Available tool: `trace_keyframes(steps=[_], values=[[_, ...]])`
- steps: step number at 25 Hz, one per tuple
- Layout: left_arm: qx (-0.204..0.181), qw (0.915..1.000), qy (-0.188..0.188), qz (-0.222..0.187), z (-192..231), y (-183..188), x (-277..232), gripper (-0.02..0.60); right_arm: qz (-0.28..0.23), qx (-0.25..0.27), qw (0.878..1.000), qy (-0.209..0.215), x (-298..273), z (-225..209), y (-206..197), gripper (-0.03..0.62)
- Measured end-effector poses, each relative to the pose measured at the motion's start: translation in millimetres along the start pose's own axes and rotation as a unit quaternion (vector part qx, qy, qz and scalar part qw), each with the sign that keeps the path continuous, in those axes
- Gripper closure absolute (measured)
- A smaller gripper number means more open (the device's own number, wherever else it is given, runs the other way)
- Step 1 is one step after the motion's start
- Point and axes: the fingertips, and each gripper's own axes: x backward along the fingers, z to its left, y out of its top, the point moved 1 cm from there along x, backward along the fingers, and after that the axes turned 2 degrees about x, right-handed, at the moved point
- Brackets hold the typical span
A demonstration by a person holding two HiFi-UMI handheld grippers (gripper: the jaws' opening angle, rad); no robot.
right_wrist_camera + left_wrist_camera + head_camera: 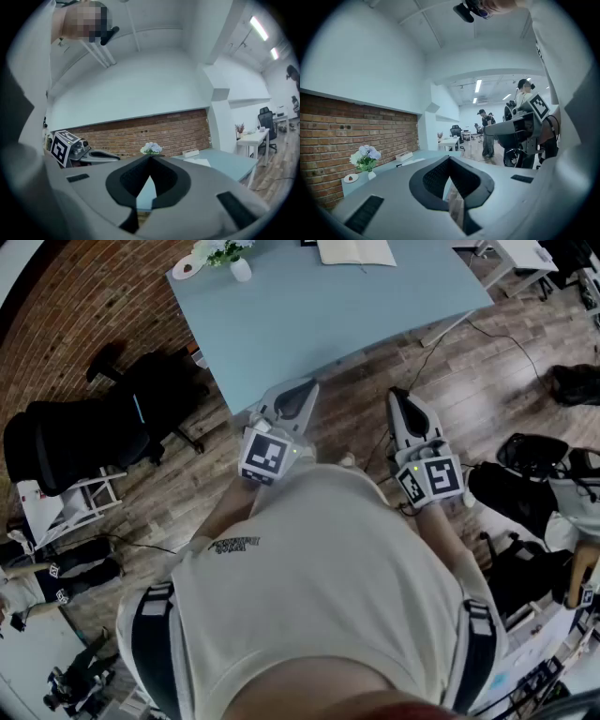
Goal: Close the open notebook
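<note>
Pale blue counter (328, 324) stands on a wood-plank floor (506, 362) in front of the person. The notebook (354, 251) lies open and flat, pages up, on the far side of the counter, partly cut off by the edge of the head view. A vase of flowers (228, 257) and a small plate (185, 268) sit side by side at the counter's left end. A black office chair (112, 423) stands off the counter's left side.

The left tool (302, 388) is held over the floor just short of the counter's near edge, pointing toward the counter. Its jaws are together with nothing between them. The right tool (397, 396) is held short of the same near edge, jaws likewise together and empty. Both tools are well apart from the notebook and touch nothing on the counter.
</note>
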Motion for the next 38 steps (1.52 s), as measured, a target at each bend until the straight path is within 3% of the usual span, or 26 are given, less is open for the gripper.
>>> trace_keyframes(steps=[11, 25, 38], values=[[0.000, 1.0000, 0.000, 0.003, -5, 3, -10, 0.569, 0.000, -0.007, 1.000, 0.008, 0, -8, 0, 0.592], [-0.005, 0.9997, 0.008, 0.023, -35, -6, -30, 0.569, -0.003, -0.053, 0.999, 0.011, 21, -39, -17, 0.591], [-0.017, 0.9994, 0.024, 0.018, -58, 9, -50, 0.569, -0.017, -0.050, 0.999, 0.015, 31, -74, -13, 0.591]])
